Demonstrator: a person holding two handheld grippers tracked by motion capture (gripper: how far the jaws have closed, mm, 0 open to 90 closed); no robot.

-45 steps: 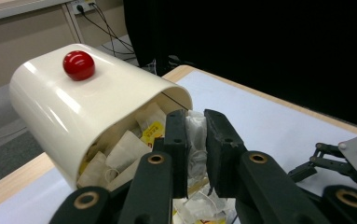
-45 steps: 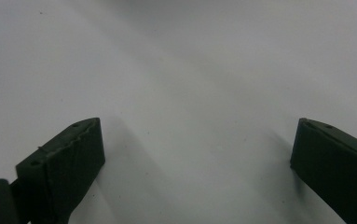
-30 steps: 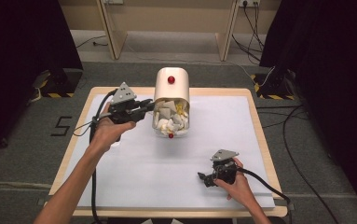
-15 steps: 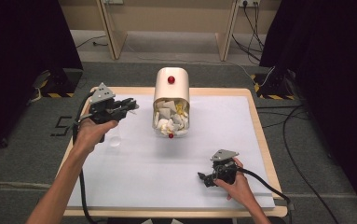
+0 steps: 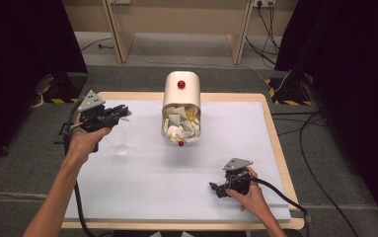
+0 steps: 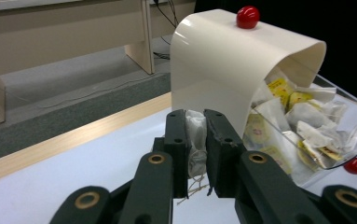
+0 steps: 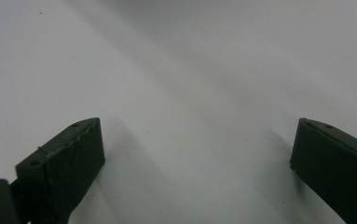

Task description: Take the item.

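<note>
At about nine o'clock on the worktop [image 5: 142, 197], over its left edge, the left claw [image 5: 120, 112] is held up in the air by the person's left hand [image 5: 82, 140], the forearm running in from the bottom left corner of the high view. Its jaws point toward three o'clock, at the cream dispenser [image 5: 181, 94], and are closed down on a tea bag [image 6: 195, 140]. The right claw [image 5: 219, 188] sits low at about five o'clock, in the right hand [image 5: 248, 195], pointing toward nine o'clock, with its jaws spread wide and nothing between them.

The left gripper view shows what the high view leaves too small to read: a white, crumpled tea bag pinched between the two black pads, with thin string hanging below it. It also shows the dispenser from the side, a curved cream hood with a red knob [image 6: 248, 16] on top and a clear tray [image 6: 353, 135] full of tea bags, some with yellow print. The right gripper view shows the open jaws over bare white worktop. The high view shows a clear glass [image 5: 121, 143] just below the left claw, standing on the white surface.

The dispenser stands at twelve o'clock near the far edge. The centre and near half of the worktop are open between the two claws, which are well apart.
</note>
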